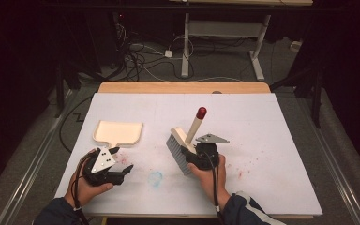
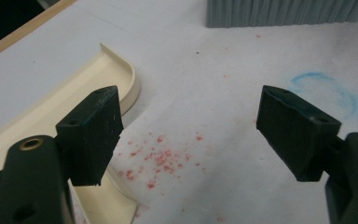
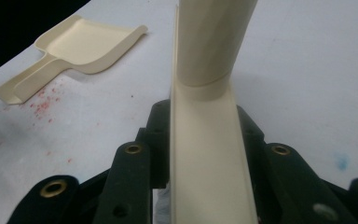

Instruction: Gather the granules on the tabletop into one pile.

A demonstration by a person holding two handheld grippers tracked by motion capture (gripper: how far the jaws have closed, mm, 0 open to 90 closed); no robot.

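Beside my open left claw [image 1: 122,169] lies the dustpan [image 1: 118,132], its handle pointing at me; red crumbs [image 2: 156,156] sit between us. Right claw [image 1: 187,157] clamps the brush [image 1: 187,140], bristles facing the pan across the worktop [image 1: 272,140].

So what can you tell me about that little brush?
The brush has a cream plastic back, a round cream handle with a dark red tip and grey bristles. The right hand-held gripper is shut on its back, holding it tilted, bristles toward the white table, handle pointing up and away.
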